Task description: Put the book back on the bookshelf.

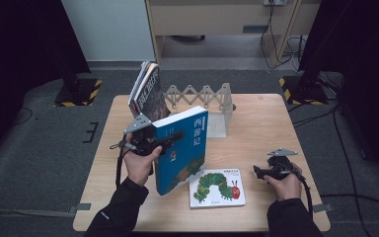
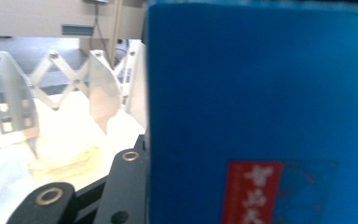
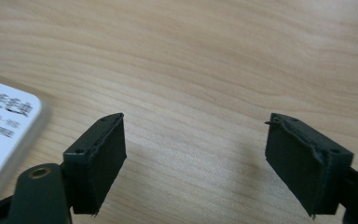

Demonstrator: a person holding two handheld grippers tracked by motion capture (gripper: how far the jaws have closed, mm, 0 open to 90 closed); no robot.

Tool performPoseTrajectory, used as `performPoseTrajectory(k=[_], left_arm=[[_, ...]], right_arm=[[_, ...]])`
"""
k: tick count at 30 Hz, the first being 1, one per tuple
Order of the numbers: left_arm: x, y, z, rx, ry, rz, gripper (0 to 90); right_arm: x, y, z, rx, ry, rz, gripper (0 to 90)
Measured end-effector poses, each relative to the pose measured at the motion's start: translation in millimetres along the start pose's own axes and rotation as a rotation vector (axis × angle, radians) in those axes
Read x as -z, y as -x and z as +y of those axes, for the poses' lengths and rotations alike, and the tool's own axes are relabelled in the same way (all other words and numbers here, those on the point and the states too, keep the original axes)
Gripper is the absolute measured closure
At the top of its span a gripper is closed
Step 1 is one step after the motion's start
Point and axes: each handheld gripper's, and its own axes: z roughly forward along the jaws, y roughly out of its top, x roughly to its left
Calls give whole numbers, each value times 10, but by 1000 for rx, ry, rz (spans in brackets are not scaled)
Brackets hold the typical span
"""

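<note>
The left gripper [image 1: 170, 139] was clamped on a thick blue book [image 1: 182, 148], holding it upright and a little tilted above the wooden table [image 1: 261, 128], its lower corner down near the tabletop. In the left gripper view the blue cover [image 2: 261, 102] stood right against the black jaw, with a red label [image 2: 249, 191] low on it, so the grip looked firm.

Behind the book, at the far side of the table, stood a pale folding rack [image 1: 202, 96] with a scissor-like lattice. A few books [image 1: 145, 91] leaned at its left end; the other slots I could see held nothing.

Flat on the table, just right of the blue book, lay a small white picture book [image 1: 217, 187] with a green caterpillar on its cover.

The right gripper [image 1: 257, 171] rested low over the table near that picture book, held in the right hand [image 1: 287, 185]. In the right gripper view its jaws stood wide apart over bare wood, gripping nothing, with a white corner of the picture book [image 3: 4, 126] at the left edge.
</note>
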Motion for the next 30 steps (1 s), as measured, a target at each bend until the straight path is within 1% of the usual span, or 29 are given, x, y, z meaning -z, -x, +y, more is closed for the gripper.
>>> performPoseTrajectory(k=[3, 5, 7, 9, 11, 13, 17, 19, 22, 26, 27, 30], left_arm=[[23, -47, 45, 4, 1, 16, 603], [33, -81, 71, 7, 4, 24, 603], [36, -118, 103, 11, 7, 33, 604], [22, -146, 137, 12, 12, 50, 603], [-2, -157, 183, 0, 9, 66, 603], [-31, -156, 237, -14, 11, 85, 604], [-71, -147, 334, -21, 24, 103, 604], [-96, -143, 400, -22, 30, 114, 605], [-148, -135, 513, -28, 36, 133, 605], [-242, -128, 664, -53, 43, 175, 605], [-266, -132, 698, -52, 40, 178, 605], [-340, -168, 796, -49, 48, 204, 605]], right_arm=[[-63, 18, -25, 14, -48, -16, 174], [-80, 28, -30, 8, -49, -8, 157], [-84, 31, -31, 3, -49, -12, 141], [-94, 37, -34, 1, -43, -8, 125], [-110, 46, -50, -11, -30, -6, 99], [-118, 58, -64, -3, -14, -4, 95], [-126, 51, -78, -11, 1, -7, 84], [-131, 53, -90, -8, 14, -8, 77], [-139, 48, -106, -16, 32, -13, 68], [-143, 50, -116, -16, 39, -10, 59], [-145, 49, -119, -19, 43, -10, 55], [-152, 54, -125, -18, 51, -8, 45]])
